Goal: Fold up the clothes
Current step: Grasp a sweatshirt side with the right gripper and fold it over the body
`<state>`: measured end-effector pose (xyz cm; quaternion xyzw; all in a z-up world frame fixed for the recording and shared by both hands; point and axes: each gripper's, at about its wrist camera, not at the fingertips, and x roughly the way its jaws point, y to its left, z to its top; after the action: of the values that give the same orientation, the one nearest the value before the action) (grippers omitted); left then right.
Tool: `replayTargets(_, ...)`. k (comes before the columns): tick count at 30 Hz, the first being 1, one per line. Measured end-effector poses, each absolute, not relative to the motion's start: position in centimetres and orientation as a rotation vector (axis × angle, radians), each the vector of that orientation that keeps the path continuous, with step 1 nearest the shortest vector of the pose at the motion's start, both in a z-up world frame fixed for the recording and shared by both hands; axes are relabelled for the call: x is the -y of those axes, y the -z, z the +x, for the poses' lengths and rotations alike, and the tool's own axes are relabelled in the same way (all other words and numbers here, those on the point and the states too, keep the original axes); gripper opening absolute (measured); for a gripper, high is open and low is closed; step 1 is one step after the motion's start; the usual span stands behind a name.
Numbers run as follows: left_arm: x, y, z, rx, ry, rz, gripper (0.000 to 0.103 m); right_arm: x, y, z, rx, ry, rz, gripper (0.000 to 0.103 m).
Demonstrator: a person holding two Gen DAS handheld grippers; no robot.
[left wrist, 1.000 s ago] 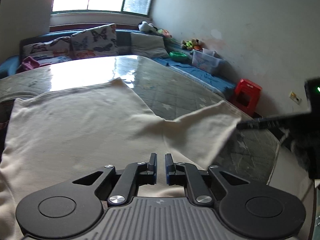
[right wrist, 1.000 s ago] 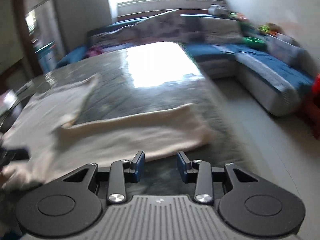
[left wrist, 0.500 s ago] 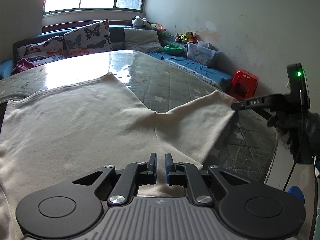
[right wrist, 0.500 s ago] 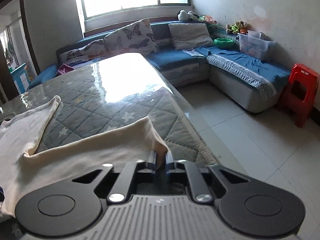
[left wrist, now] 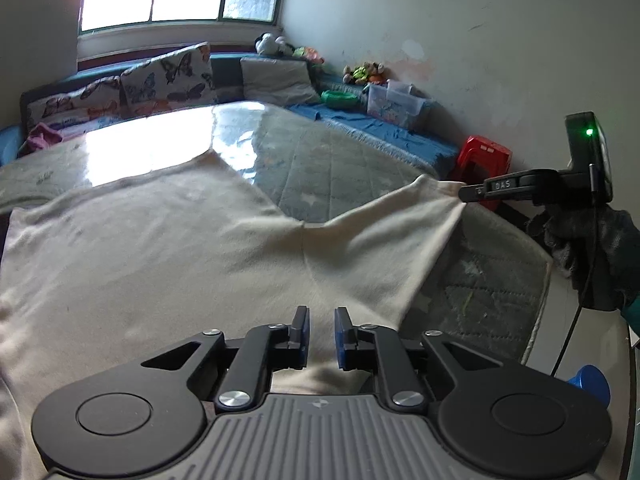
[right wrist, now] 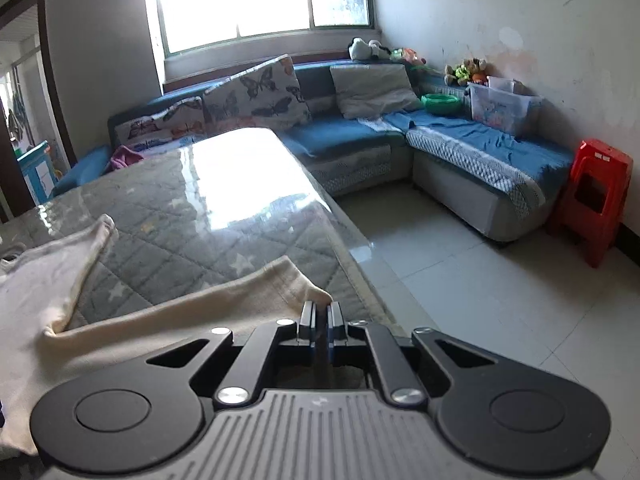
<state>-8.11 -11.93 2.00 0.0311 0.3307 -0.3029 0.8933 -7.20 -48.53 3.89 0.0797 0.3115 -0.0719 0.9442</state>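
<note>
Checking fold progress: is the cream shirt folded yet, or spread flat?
Spread flat: the cream shirt lies open on the table; only its sleeve is pinched by the right gripper.

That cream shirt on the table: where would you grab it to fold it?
By a sleeve end, from the table's edge side. The cream shirt lies flat, so only its thin edges fit between jaws. The right gripper is shut on the sleeve's corner; the left gripper, opening, is over the hem.

Cream garment (left wrist: 168, 256), grey star-quilted table cover (left wrist: 344, 168), red stool (right wrist: 596, 196).
</note>
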Motion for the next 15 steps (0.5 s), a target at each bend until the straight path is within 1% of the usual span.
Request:
replayTargets(2,12.2,-2.0,-8.1,-0.681,0.640,0.072,0.021,48.3,-5.0,-7.4,-0.607,0.134,0.159,0.004)
replayTargets(6,12.5,-1.5,-8.0,-0.701,0.651,0.075,0.021,47.1,-7.9,-7.5,-0.548,0.086,0.121,0.004)
replayTargets(7,12.5,-1.4,-8.1,-0.702,0.653,0.070,0.022,46.5,-8.7,-7.5,-0.533,0.067,0.104,0.004)
replayTargets(8,12.2,-1.7,-8.3,-0.696,0.652,0.063,0.026,45.7,-9.7,-7.5,-0.516,0.042,0.080,0.004)
replayTargets(9,11.8,-2.0,-8.5,-0.686,0.651,0.055,0.027,44.9,-10.6,-7.5,-0.499,0.016,0.057,0.004)
replayTargets(13,9.3,-2.9,-8.7,-0.659,0.599,0.023,0.028,40.8,-14.0,-7.6,-0.446,-0.109,-0.028,0.004)
replayTargets(15,7.7,-3.1,-8.8,-0.650,0.557,0.005,0.033,38.3,-15.2,-7.6,-0.427,-0.182,-0.074,0.004)
